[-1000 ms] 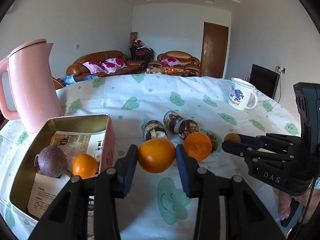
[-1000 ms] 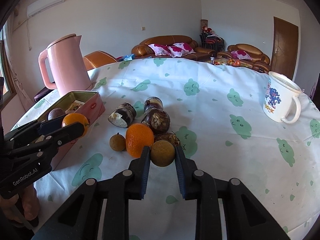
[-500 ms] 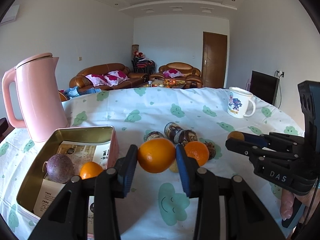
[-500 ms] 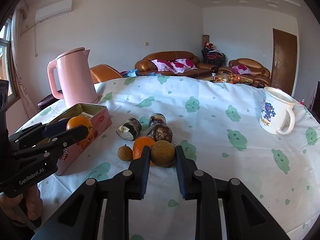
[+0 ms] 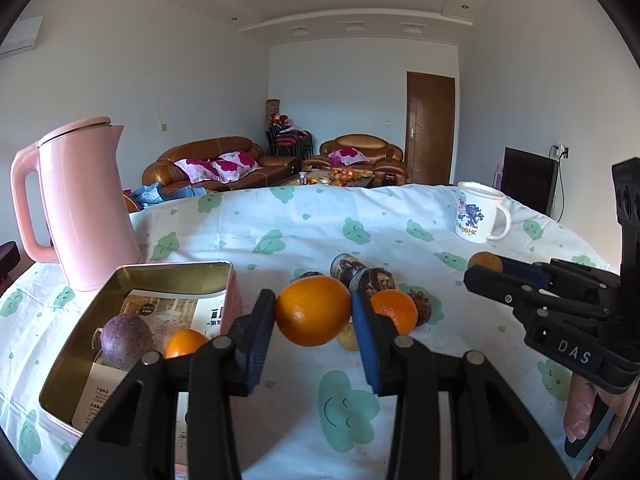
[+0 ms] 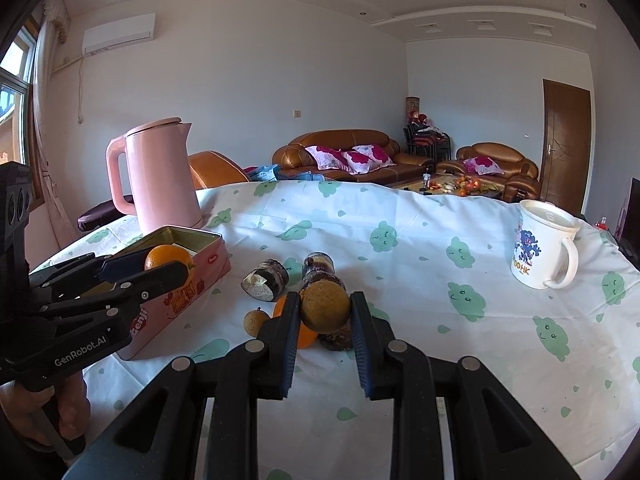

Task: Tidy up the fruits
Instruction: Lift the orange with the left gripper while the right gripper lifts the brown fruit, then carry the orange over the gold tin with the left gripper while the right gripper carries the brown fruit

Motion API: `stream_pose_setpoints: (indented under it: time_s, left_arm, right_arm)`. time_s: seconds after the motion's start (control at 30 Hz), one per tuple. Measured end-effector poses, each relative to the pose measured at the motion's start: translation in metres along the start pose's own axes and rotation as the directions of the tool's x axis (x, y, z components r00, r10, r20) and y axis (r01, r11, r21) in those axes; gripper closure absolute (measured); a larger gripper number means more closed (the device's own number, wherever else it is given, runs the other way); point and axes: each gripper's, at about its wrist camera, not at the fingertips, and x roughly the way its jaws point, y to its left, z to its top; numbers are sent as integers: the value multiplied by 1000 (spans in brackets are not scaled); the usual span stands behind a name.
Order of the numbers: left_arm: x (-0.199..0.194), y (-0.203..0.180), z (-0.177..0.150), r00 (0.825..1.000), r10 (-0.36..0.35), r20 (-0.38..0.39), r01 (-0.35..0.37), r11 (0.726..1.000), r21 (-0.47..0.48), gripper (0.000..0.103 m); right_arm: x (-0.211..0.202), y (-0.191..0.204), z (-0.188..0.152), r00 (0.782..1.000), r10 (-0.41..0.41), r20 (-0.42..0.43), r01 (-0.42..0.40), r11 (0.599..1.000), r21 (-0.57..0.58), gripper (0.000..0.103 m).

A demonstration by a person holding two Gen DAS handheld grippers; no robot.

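Note:
My left gripper (image 5: 312,305) is shut on a large orange (image 5: 313,311), held above the tablecloth just right of the open pink tin (image 5: 172,269). A purple passion fruit (image 5: 126,341) and a small orange (image 5: 186,343) lie in the tin. My right gripper (image 6: 325,304) is shut on a round brown fruit (image 6: 325,306), held over the pile on the table. That pile has another orange (image 5: 394,310), dark mottled fruits (image 6: 265,285) and a small brown fruit (image 6: 256,322). Each gripper shows in the other's view, the right gripper (image 5: 486,270) at the right and the left gripper (image 6: 160,270) beside the tin.
A tall pink kettle (image 5: 80,204) stands behind the tin at the left. A white printed mug (image 6: 544,252) stands at the far right of the cloud-patterned tablecloth (image 6: 440,360). A person's hand (image 5: 580,408) grips each handle. Sofas and a door lie beyond the table.
Both grippers have tipped upward a little. The right one has risen with the brown fruit, away from the pile. Neither grip has changed.

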Motion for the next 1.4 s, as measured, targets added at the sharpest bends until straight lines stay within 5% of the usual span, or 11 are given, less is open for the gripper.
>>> stream_pose_setpoints:
  time_s: [1.4]
  left_arm:
    - [-18, -5, -1, 996, 28, 85, -30, 999, 20, 62]
  right_arm:
    - [-32, 7, -5, 988, -20, 156, 26, 999, -36, 77]
